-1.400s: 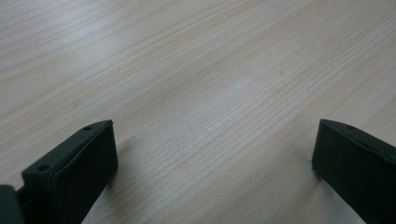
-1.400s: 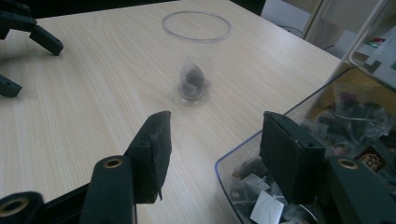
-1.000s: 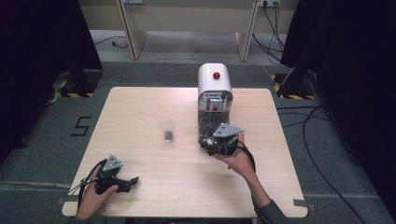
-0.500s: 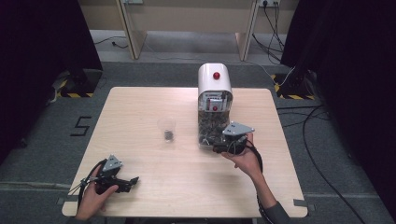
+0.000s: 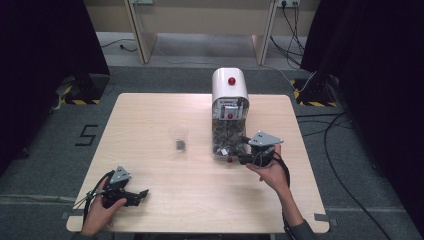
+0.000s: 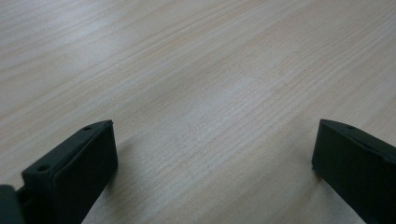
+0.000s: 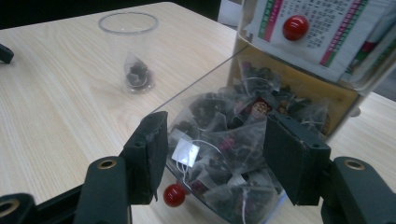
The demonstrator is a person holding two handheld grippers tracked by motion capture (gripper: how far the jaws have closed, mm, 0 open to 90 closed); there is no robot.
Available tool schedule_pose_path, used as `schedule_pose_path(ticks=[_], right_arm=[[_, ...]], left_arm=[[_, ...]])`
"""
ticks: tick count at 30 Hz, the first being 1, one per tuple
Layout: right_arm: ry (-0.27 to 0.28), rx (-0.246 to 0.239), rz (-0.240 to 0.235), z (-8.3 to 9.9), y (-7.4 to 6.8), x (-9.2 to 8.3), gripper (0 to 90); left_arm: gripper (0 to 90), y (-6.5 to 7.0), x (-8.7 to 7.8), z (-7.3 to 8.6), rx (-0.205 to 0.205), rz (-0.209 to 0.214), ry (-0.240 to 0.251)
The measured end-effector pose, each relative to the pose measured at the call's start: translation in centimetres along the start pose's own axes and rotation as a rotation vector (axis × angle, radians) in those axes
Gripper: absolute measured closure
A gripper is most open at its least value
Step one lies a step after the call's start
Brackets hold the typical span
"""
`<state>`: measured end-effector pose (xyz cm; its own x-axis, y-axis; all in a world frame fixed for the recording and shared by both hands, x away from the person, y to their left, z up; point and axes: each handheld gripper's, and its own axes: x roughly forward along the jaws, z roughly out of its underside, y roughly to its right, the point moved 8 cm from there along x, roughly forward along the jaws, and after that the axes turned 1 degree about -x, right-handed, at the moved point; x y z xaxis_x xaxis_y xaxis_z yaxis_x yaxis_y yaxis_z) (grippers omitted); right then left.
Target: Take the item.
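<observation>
Right gripper (image 7: 212, 154) jaws spread wide, facing the clear bin of tea bags (image 7: 224, 154) at the dispenser (image 5: 230, 107) front. Prob reaching for a bag: go in low past the red knob (image 7: 173, 194), pinch one only. Cup (image 5: 178, 138) sits mid surface (image 5: 150, 115). Left gripper (image 5: 131, 195) jaws open, idle near front edge

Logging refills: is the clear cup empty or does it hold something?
Not empty. The clear cup stands upright with one dark tea bag at its bottom; the rest is unfilled.
</observation>
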<state>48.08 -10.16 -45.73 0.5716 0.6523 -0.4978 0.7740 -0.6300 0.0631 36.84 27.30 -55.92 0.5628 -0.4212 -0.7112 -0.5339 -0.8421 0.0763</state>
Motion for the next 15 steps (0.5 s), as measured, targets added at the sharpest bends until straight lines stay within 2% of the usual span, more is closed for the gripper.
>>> schedule_pose_path(ticks=[15], right_arm=[[0.007, 0.041, 0.05, 1.2, 1.9, -2.1, 38.4]], left_arm=[[0.0, 0.0, 0.0, 0.0, 0.0, 0.0, 0.0]])
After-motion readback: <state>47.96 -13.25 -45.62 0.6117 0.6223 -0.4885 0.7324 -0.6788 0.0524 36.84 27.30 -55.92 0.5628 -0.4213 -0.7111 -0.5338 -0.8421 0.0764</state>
